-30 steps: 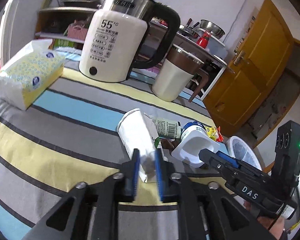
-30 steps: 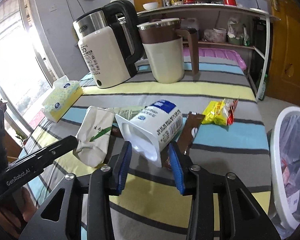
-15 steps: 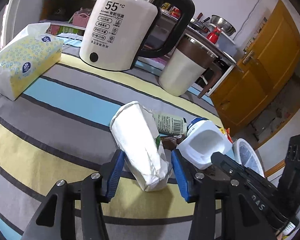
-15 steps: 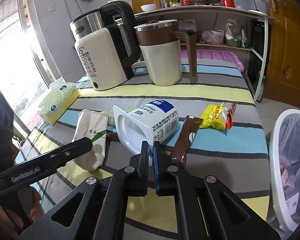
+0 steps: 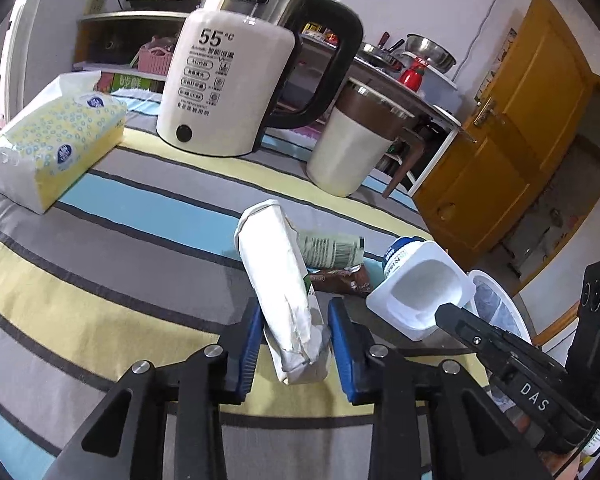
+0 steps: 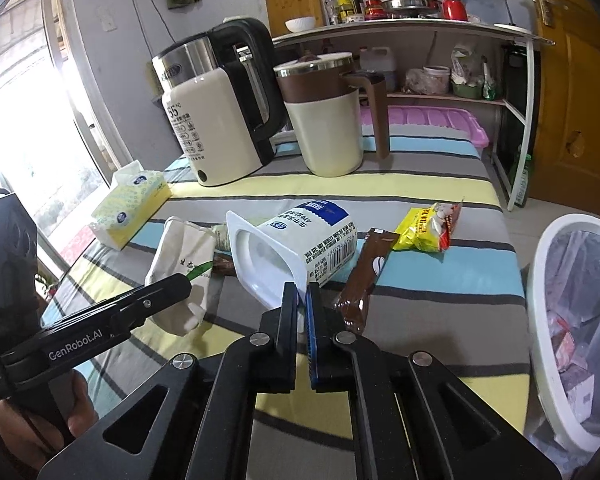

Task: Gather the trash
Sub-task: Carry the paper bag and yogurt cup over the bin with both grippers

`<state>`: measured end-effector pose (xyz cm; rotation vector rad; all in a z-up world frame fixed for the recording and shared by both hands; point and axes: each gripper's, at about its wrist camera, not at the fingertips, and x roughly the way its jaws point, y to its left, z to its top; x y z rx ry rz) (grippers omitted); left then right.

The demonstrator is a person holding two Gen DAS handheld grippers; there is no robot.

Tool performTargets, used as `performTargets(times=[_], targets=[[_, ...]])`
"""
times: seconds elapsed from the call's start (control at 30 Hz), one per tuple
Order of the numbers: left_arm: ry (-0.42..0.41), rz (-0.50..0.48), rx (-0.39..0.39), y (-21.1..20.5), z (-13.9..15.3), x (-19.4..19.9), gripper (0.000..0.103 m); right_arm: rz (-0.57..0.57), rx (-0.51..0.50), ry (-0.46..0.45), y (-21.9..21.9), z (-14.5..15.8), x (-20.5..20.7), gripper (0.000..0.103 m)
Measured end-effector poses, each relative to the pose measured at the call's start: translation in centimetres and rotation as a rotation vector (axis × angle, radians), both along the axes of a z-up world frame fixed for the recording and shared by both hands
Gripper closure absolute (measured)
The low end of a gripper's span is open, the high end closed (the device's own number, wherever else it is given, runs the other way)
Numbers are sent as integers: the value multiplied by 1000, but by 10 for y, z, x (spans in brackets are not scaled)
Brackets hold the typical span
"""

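Note:
A white paper bag [image 5: 284, 292] lies on the striped table; it also shows in the right wrist view [image 6: 182, 268]. My left gripper [image 5: 294, 344] is open, its blue pads on either side of the bag's near end. My right gripper [image 6: 302, 312] is shut on the rim of a white yogurt tub [image 6: 300, 244], which also shows in the left wrist view [image 5: 418, 288]. A brown sachet [image 6: 366, 276], a yellow snack packet [image 6: 426, 228] and a green-printed wrapper [image 5: 332, 246] lie nearby.
A cream kettle [image 5: 228, 88], a cream and brown jug [image 5: 352, 148] and a tissue pack [image 5: 56, 140] stand at the table's back. A white lined trash bin [image 6: 572, 320] stands on the floor off the right edge. A yellow door [image 6: 580, 80] is at the far right.
My left gripper opened and moved forward around the paper bag's end. My right gripper closed on the yogurt tub's rim, which now looks slightly raised.

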<state>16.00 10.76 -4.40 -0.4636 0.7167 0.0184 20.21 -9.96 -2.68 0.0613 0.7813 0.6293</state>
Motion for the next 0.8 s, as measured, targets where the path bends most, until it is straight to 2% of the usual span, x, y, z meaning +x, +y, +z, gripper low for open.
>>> performTargets(times=[0.33, 0.8], targets=[[-38, -54, 26, -24, 18, -23, 70, -28, 26, -30, -27, 15, -28, 99], [-94, -214, 62, -91, 39, -34, 70, -123, 34, -63, -89, 29, -59, 99]])
